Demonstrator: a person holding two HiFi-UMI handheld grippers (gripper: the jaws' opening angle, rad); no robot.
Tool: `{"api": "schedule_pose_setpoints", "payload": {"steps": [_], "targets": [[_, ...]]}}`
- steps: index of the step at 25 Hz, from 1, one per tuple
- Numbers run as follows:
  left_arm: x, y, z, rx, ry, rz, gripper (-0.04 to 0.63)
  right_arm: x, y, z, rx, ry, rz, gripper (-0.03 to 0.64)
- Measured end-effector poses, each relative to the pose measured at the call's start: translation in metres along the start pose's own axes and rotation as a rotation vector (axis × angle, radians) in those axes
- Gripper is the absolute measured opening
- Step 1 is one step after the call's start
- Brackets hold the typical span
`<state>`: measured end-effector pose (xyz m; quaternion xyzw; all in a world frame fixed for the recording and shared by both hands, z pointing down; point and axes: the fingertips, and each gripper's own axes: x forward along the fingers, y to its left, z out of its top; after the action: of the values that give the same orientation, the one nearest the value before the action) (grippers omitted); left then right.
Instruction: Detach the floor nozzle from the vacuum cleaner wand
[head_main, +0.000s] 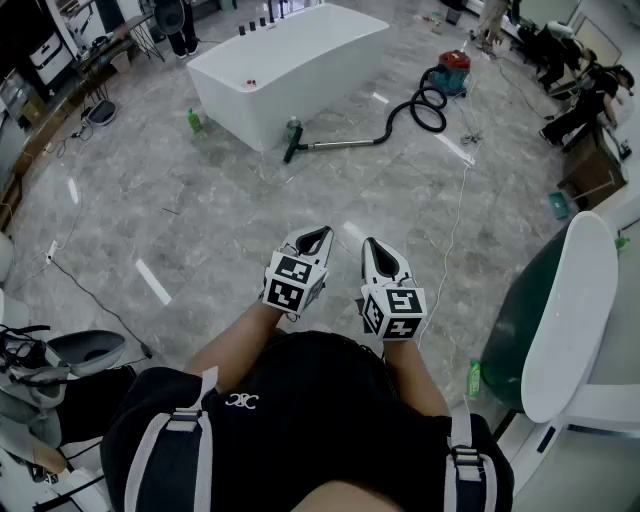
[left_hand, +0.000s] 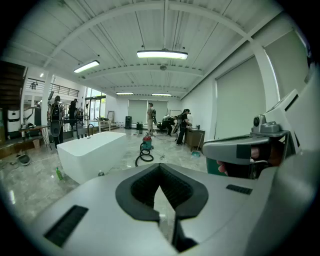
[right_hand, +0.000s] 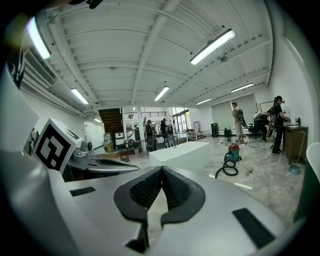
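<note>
The vacuum cleaner (head_main: 455, 70) with a red and teal canister stands far off on the grey floor, its black hose (head_main: 418, 108) coiled beside it. Its metal wand (head_main: 345, 144) lies on the floor and ends at the dark floor nozzle (head_main: 292, 150) by the white bathtub's corner. My left gripper (head_main: 317, 236) and right gripper (head_main: 377, 246) are held side by side close to my body, far from the wand. Both are shut with nothing between the jaws. The canister (left_hand: 146, 144) shows small in the left gripper view and the canister (right_hand: 233, 152) in the right gripper view.
A white bathtub (head_main: 285, 62) stands beyond the nozzle, a green bottle (head_main: 194, 121) at its left. A white and green chair (head_main: 560, 320) is close on my right, grey equipment (head_main: 60, 355) on my left. A white cable (head_main: 455, 220) runs across the floor. People work at the far right.
</note>
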<state>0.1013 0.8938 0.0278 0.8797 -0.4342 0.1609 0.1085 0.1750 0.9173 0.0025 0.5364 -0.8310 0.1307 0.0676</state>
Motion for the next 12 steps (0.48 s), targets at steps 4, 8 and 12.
{"api": "schedule_pose_setpoints", "payload": {"steps": [4,8,12], "targets": [[-0.002,0.0,0.003,0.002,0.008,0.007,-0.003,0.001,0.003,0.0,0.015,0.006,0.003,0.007],[0.002,-0.004,0.003,0.008,0.021,0.014,-0.003,0.0,-0.001,0.01,0.013,-0.028,-0.015,0.008],[0.01,0.001,0.012,0.01,0.01,0.016,-0.003,0.007,-0.006,0.015,-0.019,-0.038,-0.022,0.007]]}}
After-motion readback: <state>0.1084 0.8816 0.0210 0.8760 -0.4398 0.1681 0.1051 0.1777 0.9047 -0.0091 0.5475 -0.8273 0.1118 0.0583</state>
